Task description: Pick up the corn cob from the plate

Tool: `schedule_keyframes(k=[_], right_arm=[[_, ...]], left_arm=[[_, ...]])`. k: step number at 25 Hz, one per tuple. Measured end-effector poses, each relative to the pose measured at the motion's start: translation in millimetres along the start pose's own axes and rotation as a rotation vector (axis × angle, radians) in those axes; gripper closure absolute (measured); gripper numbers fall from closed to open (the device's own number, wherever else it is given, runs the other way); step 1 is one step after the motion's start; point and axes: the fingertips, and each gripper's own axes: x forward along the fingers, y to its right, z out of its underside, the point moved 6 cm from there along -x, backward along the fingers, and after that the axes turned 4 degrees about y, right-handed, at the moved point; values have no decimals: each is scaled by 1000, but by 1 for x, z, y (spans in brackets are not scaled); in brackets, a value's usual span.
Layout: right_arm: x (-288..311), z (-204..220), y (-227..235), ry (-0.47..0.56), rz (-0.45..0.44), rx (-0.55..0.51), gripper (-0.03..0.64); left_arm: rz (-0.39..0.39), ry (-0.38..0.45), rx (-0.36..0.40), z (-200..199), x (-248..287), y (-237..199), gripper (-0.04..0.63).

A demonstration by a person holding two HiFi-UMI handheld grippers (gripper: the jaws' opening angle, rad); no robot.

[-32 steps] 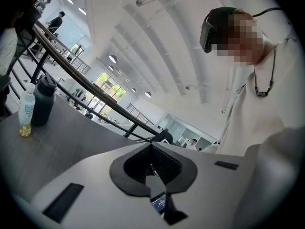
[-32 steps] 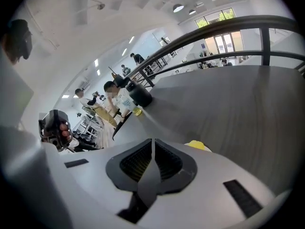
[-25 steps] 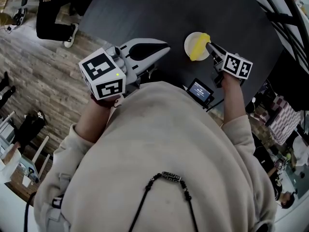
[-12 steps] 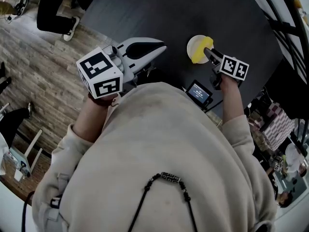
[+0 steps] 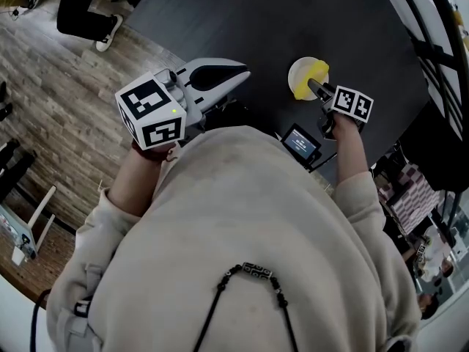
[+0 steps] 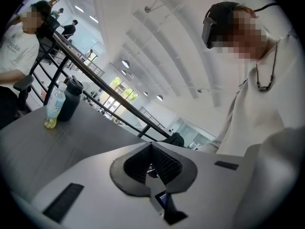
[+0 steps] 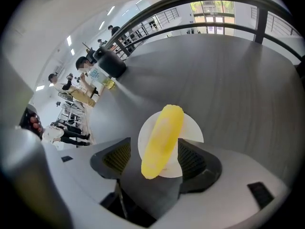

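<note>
The right gripper (image 5: pixel 314 86), fingers (image 7: pixel 190 160) just opening wide, straddled the corn cob (image 7: pixel 163 137) on the plate (image 7: pixel 194 128), ready to close; the left gripper (image 6: pixel 152 151) idled clenched, empty.

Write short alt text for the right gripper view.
A yellow corn cob lies on a round white plate on a dark grey table, its near end between the open jaws of the right hand-held gripper, which have just been opening.
</note>
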Motion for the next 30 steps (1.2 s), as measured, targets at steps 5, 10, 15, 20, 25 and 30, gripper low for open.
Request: schedule_keyframes(k=[5, 10, 15, 20, 25, 30], right_arm=[[11, 3, 9, -18, 5, 49, 310], [20, -4, 23, -40, 66, 46, 296], [36, -6, 23, -72, 81, 57, 295], [45, -5, 27, -105, 97, 51, 296], [51, -6, 27, -123, 127, 49, 299], [50, -4, 29, -136, 116, 71, 321]], left_arm=[[-24, 8, -2, 1, -6, -4, 589], [-51, 19, -12, 1, -8, -8, 589], [-59, 36, -12, 0, -16, -13, 589], [-80, 40, -21, 4, -16, -15, 589], [-88, 36, -26, 4, -20, -21, 589], [-92, 31, -15, 7, -19, -18, 589]])
